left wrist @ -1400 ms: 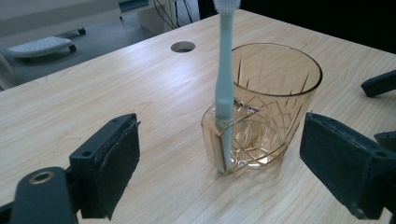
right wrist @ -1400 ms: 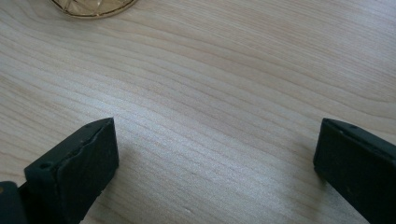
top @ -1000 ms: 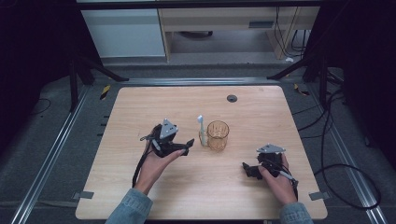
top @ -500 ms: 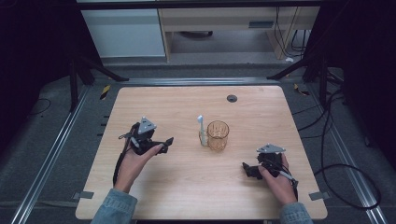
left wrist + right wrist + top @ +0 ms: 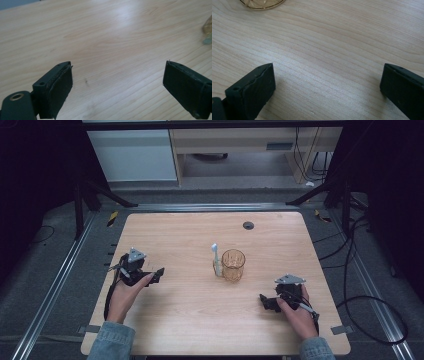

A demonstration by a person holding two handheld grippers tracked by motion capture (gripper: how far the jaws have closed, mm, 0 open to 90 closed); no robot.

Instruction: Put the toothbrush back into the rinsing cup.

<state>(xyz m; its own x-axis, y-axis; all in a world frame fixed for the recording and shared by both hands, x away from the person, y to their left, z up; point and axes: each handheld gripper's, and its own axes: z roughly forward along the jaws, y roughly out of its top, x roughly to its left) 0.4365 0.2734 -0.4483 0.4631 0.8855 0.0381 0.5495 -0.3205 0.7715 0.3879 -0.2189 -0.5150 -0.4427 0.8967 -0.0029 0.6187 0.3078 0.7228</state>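
Work in hand: a toothbrush and an amber glass cup near the middle of the counter.
Toothbrush: stands upright, head at the top, against the cup's left side by the handle; whether it leans on the rim or stands free I cannot tell.
Cup: upright, between the two hands, well apart from both; its base edge shows at the top of the right gripper view.
Left tool: jaws wide apart with nothing between them, low over bare wood near the counter's left edge, pointing toward the cup.
Right tool: jaws spread, empty, resting low on the near right of the counter.
Progress: judged from this layout, the placing looks finished; both tools are clear and nothing is held.
Left to do: little, perhaps only parking the hands.
Other: a small dark disc lies at the far side.
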